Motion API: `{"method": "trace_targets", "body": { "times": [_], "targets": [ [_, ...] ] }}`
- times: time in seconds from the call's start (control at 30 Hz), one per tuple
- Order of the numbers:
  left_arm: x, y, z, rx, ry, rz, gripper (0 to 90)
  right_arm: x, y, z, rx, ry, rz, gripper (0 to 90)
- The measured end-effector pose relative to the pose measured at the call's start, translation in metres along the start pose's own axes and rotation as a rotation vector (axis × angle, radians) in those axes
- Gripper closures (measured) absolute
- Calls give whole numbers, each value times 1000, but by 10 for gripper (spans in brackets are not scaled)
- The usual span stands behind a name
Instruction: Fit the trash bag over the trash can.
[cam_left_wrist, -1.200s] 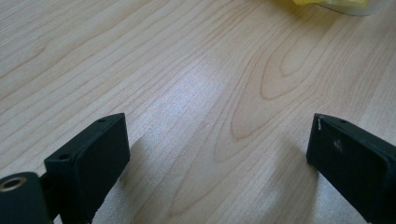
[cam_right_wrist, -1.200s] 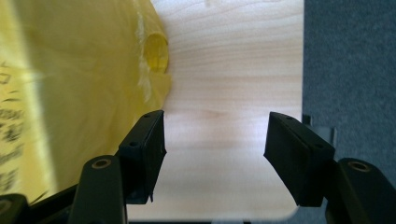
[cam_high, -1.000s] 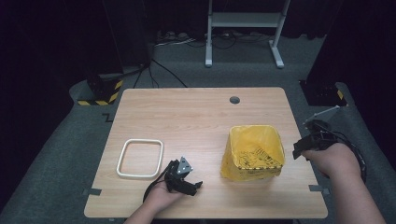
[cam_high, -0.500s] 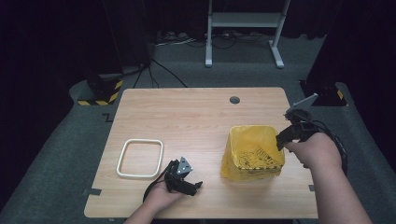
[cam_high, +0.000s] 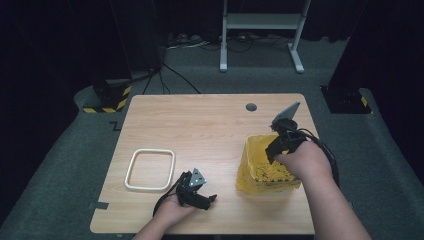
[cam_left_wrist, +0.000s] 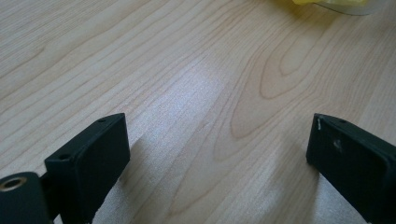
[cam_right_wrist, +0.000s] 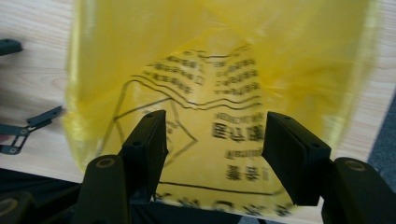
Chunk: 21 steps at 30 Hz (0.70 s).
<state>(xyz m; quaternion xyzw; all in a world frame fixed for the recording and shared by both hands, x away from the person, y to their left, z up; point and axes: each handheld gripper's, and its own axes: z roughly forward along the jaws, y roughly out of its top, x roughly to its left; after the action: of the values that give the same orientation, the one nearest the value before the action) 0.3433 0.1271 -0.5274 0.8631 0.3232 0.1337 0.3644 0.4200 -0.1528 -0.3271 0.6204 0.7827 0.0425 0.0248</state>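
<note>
Yellow plastic bag (cam_high: 262, 167), printed with black lettering, stood open-mouthed on the right half of the wooden surface (cam_high: 200, 125), towards your near edge. Your right gripper (cam_high: 283, 141) hung over the bag's far rim, its grey plate tilted up behind it. Seen from the right gripper view, its fingers (cam_right_wrist: 149, 140) stood apart above the bag's open mouth (cam_right_wrist: 219, 84), looking down into the interior with the printed wall between them; they pinched nothing, and they had just been closing a little with only the bag's opening below them. You could not tell from the pictures whether either finger brushed the plastic.

Your left gripper (cam_high: 201, 196) lay low on the surface near the front edge, just left of the bag and apart from it. In the left gripper view its fingers (cam_left_wrist: 93, 154) were spread wide over bare wood grain, with nothing between them; a corner of the yellow bag (cam_left_wrist: 322, 3) showed at the top edge.

White rounded-square frame (cam_high: 150, 169) lay flat to the left of your left hand, well apart from the bag.
</note>
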Motion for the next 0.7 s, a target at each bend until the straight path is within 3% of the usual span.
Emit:
{"method": "trace_targets", "body": {
  "times": [0.4,0.7],
  "targets": [
    [0,0,0,0,0,-1,62,32,2,20,34,44,-99,414],
    [1,0,0,4,-2,7,62,29,0,57,114,68,-110,434]
  ]
}}
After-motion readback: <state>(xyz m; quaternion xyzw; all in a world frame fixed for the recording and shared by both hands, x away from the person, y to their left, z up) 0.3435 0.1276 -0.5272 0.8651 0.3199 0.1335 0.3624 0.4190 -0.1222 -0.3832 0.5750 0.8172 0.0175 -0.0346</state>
